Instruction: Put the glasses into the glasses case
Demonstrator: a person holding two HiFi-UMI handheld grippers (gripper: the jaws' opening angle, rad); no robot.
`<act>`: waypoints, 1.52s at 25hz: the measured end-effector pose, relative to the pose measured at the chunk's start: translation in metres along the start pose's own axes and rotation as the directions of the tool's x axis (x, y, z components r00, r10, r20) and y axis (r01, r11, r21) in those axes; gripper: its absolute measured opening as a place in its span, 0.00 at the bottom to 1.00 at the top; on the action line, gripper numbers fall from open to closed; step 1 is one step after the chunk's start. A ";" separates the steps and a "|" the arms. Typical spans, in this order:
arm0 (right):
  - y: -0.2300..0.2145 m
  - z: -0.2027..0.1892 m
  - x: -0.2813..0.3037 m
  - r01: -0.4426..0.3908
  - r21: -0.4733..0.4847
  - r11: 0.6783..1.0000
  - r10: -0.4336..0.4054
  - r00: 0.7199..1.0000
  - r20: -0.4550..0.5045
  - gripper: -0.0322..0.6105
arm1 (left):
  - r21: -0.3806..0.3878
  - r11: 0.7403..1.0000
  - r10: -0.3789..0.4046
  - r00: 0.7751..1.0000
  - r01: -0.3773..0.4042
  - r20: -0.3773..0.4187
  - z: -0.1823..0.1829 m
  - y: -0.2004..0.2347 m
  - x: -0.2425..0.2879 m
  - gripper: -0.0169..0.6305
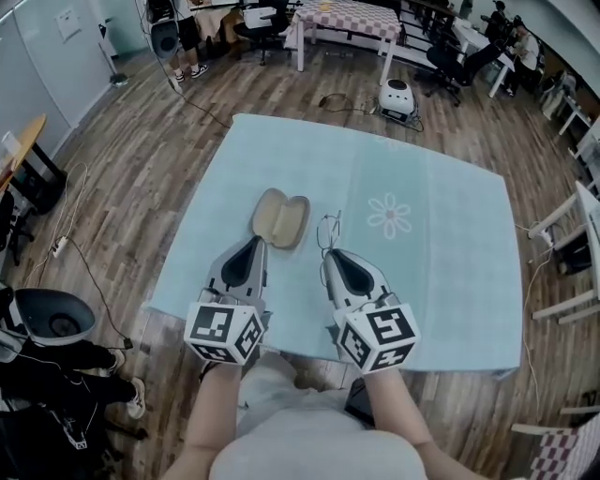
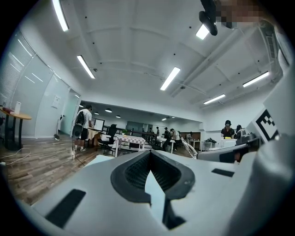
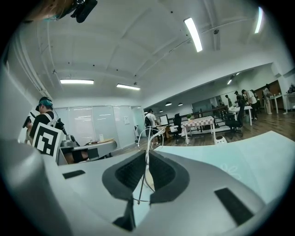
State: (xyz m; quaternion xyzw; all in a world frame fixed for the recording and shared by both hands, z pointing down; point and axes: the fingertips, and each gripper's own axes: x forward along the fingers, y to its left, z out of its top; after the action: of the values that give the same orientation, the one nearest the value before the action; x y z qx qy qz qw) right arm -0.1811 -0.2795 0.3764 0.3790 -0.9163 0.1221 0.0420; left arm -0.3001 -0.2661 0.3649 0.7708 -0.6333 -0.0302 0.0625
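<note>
You are working over pale blue tablecloth [image 1: 441, 234], flower print [image 1: 389, 216] showing right of centre. White device [image 1: 397, 97] sitting on wood floor [image 1: 150, 159] beyond; checkered table [image 1: 349, 17] standing farther back.

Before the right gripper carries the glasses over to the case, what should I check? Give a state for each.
1. Grip: right gripper has its fingers shut on the thin wire-framed glasses. Ok.
2. Beige oval glasses case lies open, hollow side up, on the light blue tablecloth. Ok.
3. Inside of the case: nothing in it. Ok.
4. Route: the case lies just left of the glasses, with nothing between them. Ok.
5. Glasses temples folded so they fit: cannot tell.
6. Left gripper: shut on nothing, with its tip near the case's near edge. Whether it touches or steadies the case: cannot tell.
</note>
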 end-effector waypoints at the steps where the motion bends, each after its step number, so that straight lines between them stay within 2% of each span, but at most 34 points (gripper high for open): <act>1: -0.001 0.001 0.006 0.009 0.003 1.000 -0.009 1.000 0.000 0.09 | -0.005 1.000 -0.010 1.000 0.010 -0.005 -0.001 0.005 0.006 0.04; 6: 0.000 0.001 0.039 0.047 0.024 0.999 -0.046 0.999 -0.019 0.09 | -0.018 0.997 -0.082 0.996 0.081 -0.019 0.000 0.022 0.031 0.04; 12: 0.000 -0.010 0.075 0.093 0.035 0.995 -0.091 0.994 -0.067 0.09 | -0.026 0.991 -0.130 0.990 0.128 -0.058 -0.010 0.047 0.054 0.04; 20: -0.003 -0.028 0.117 0.167 0.071 0.983 -0.157 0.979 -0.129 0.09 | -0.049 0.976 -0.217 0.967 0.212 -0.137 -0.035 0.069 0.083 0.04; 31: -0.014 -0.071 0.162 0.244 0.095 0.965 -0.215 0.945 -0.246 0.09 | -0.130 0.957 -0.281 0.940 0.260 -0.191 -0.071 0.097 0.110 0.04; 38: -0.030 -0.097 0.181 0.320 0.183 0.929 -0.259 0.920 -0.293 0.09 | -0.163 0.944 -0.319 0.919 0.286 -0.232 -0.096 0.100 0.121 0.04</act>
State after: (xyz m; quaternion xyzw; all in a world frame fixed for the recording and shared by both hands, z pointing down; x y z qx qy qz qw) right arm -0.2902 -0.3990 0.5067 0.4938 -0.8157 0.2681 0.1376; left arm -0.3619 -0.3978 0.4770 0.8514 -0.4899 0.0201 0.1864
